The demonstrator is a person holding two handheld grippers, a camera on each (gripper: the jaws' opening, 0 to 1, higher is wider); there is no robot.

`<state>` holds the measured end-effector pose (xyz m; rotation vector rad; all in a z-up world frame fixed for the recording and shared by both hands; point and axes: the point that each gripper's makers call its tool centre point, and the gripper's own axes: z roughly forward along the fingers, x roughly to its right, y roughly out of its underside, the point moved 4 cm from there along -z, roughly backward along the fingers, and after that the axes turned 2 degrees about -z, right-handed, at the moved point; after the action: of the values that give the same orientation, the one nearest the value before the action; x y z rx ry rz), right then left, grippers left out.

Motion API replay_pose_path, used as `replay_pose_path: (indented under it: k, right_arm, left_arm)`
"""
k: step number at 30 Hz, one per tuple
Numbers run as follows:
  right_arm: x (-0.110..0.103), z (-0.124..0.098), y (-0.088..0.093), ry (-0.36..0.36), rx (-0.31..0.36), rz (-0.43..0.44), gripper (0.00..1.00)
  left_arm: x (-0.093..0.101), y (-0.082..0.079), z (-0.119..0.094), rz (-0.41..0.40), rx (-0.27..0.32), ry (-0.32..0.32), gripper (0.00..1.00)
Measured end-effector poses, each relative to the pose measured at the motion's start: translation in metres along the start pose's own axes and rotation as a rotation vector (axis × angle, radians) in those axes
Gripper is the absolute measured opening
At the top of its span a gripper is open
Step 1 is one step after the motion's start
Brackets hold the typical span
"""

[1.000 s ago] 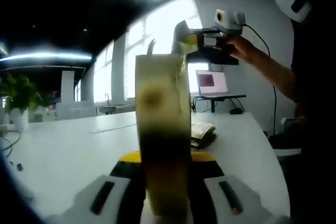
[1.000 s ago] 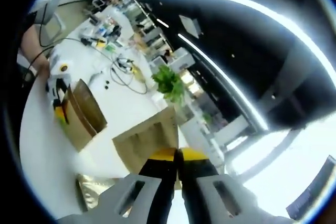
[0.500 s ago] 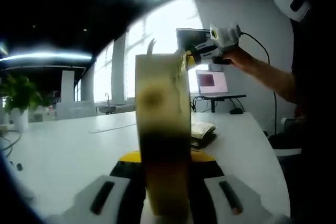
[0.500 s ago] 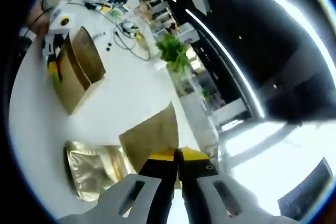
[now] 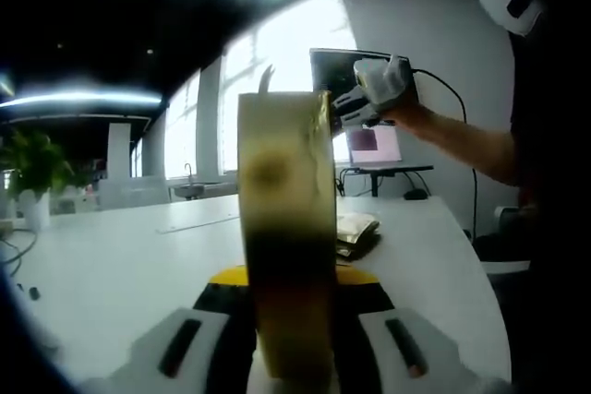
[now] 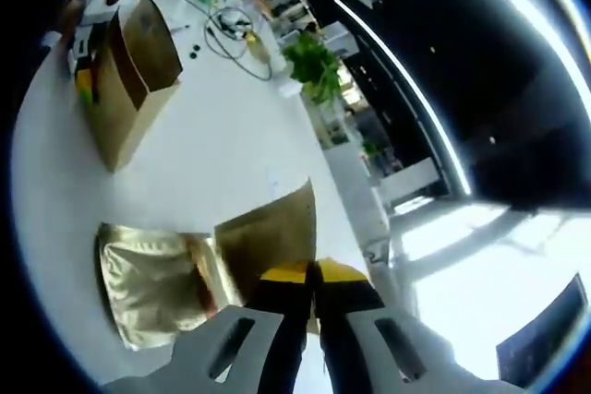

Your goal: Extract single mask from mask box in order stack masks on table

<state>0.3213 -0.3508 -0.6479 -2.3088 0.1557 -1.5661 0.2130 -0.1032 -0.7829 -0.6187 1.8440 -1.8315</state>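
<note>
Two grippers are busy: the left gripper point(image 5: 286, 339) has its fingers clamped on the mask box point(image 5: 284, 228), standing upright on the white tabletop point(image 5: 111, 265). Beyond the box the right gripper point(image 5: 369, 94) hangs in the air, its fingers pressed together on a gold mask packet point(image 6: 268, 232). Right of the box a stack of packets point(image 5: 355, 231) lies flat, bare tabletop around it. Behind the stack sits a laptop point(image 5: 372, 147); far left of the box, a potted plant point(image 5: 32, 177)
</note>
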Motion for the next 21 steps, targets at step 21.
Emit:
replay_pose_path:
  k: [21]
  right_arm:
    - [-0.047,0.003,0.012,-0.064,-0.083,-0.112,0.0]
  left_arm:
    - [0.001,0.0,0.001,0.004,-0.005,-0.004,0.32]
